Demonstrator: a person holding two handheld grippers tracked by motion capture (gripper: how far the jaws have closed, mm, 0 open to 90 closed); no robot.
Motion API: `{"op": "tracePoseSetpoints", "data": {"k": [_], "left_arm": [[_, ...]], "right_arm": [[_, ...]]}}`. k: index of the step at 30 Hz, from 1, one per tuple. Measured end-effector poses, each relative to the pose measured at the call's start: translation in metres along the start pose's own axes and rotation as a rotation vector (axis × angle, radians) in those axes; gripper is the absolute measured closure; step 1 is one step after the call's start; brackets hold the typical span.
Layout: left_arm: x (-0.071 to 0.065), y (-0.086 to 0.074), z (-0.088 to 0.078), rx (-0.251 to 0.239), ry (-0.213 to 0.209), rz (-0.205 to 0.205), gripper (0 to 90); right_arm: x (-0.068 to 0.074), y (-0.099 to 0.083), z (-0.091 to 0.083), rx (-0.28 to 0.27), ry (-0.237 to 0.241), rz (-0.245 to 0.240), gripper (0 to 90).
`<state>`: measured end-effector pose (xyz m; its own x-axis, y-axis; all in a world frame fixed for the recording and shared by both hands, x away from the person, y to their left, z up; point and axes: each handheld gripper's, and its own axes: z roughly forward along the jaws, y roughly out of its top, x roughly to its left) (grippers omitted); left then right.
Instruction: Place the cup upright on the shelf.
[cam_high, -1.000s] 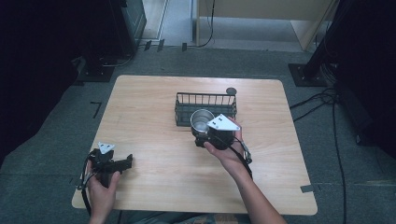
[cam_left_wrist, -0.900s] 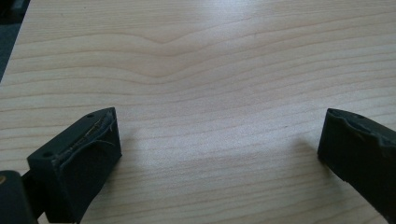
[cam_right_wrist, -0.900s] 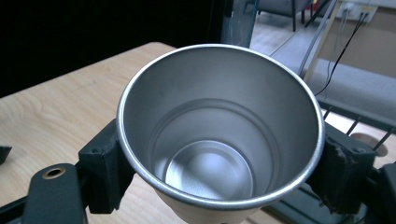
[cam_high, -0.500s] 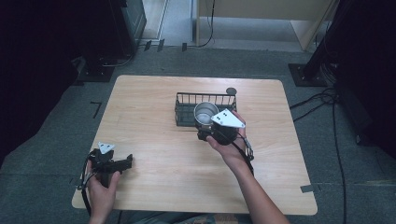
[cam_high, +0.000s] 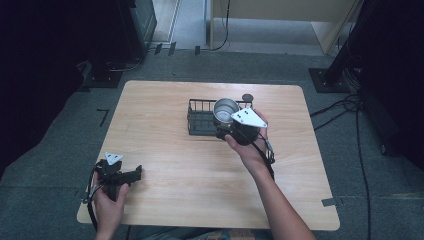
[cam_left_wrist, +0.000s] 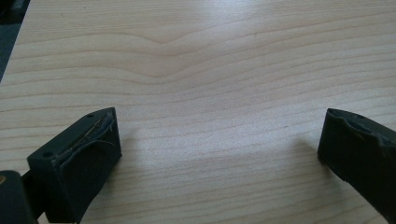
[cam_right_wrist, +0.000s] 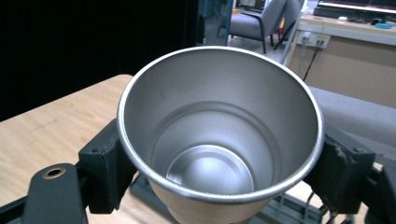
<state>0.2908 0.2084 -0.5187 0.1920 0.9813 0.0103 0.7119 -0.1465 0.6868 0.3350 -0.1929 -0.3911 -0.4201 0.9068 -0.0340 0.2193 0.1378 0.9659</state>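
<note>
A shiny metal cup is gripped by my right gripper, which is shut on it from both sides; the cup's mouth tilts toward the camera and it is empty inside. It hangs over the near right part of a black wire basket at the table's middle back. My left gripper rests low at the table's near left corner, jaws wide open with only bare wood between its pads.
A small dark round lid lies just behind the basket's right end. The wooden table has bare room across its front and left. Around it are grey carpet, cables and dark equipment stands.
My right gripper has lifted the cup and carried it a little toward the back, from the basket's front edge to over the basket. The left gripper has stayed in place.
</note>
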Motion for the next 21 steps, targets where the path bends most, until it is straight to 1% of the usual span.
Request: {"op": "tracePoseSetpoints", "data": {"k": [5,9,15,21], "left_arm": [[0.0,0.0,0.0,0.001,0.0,0.001,0.0],[0.0,0.0,0.0,0.002,0.0,0.002,0.0],[0.0,0.0,0.0,0.002,0.0,0.001,0.0],[0.0,0.0,0.0,0.003,0.0,0.001,0.0]], "right_arm": [[-0.01,0.004,0.006,-0.003,-0.028,0.004,18.6],[-0.017,0.004,0.013,0.007,-0.052,0.008,18.6],[-0.029,0.002,0.025,0.029,-0.092,0.0,18.6],[-0.04,-0.002,0.037,0.056,-0.123,0.019,18.6]]}}
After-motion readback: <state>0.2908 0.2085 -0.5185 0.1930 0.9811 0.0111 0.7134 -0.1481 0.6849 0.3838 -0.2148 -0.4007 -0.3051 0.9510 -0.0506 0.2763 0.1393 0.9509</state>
